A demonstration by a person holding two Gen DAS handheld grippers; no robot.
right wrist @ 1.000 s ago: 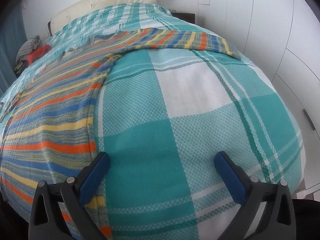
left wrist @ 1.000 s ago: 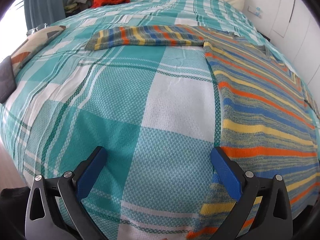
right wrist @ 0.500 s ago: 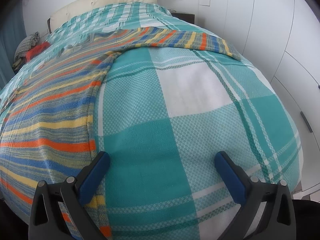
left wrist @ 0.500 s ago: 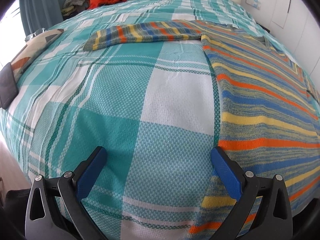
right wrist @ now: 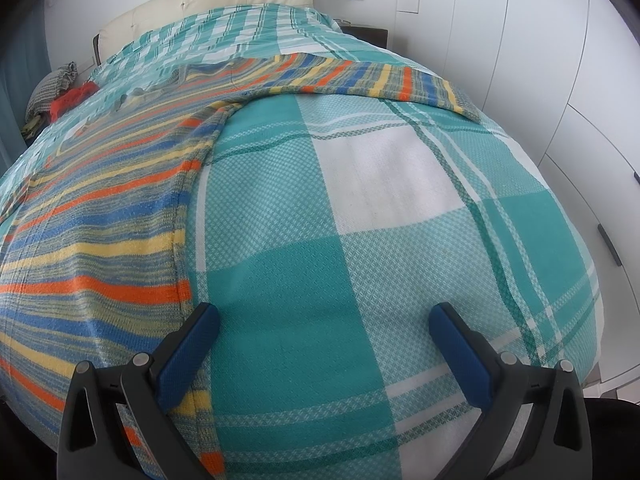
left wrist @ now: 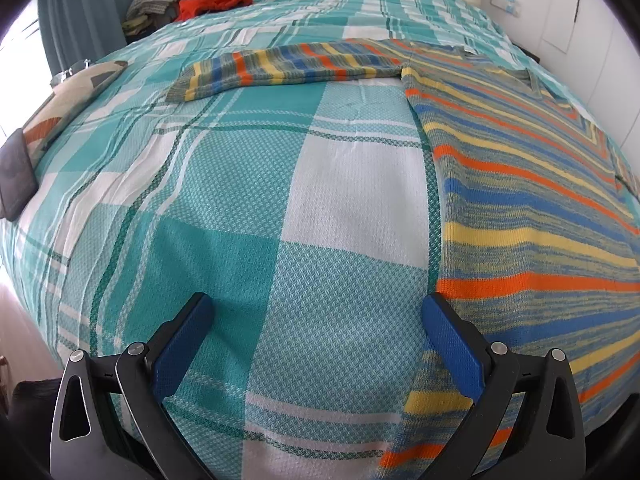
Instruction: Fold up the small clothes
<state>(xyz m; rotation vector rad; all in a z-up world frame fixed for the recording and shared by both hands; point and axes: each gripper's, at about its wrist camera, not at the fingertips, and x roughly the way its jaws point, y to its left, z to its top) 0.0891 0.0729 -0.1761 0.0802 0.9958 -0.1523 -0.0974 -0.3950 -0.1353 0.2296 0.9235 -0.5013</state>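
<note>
Lying flat on the waffle-weave plaid bedspread [left wrist: 248, 184], knit striped sweater [left wrist: 528, 208] has sleeves spread; left gripper [left wrist: 316, 344] and right gripper [right wrist: 324, 344] both gape, holding nothing.

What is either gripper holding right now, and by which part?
Nothing. The left gripper and right gripper are both open over the bedspread, with only bare bedspread between their fingers; the striped sweater lies flat, ungrasped.

left gripper [left wrist: 316, 336] eased slightly forward and up over the bed [left wrist: 248, 184], sweater [left wrist: 520, 200] sleeve lower in view, right gripper [right wrist: 324, 344] shifted marginally, cuff lower too
</note>
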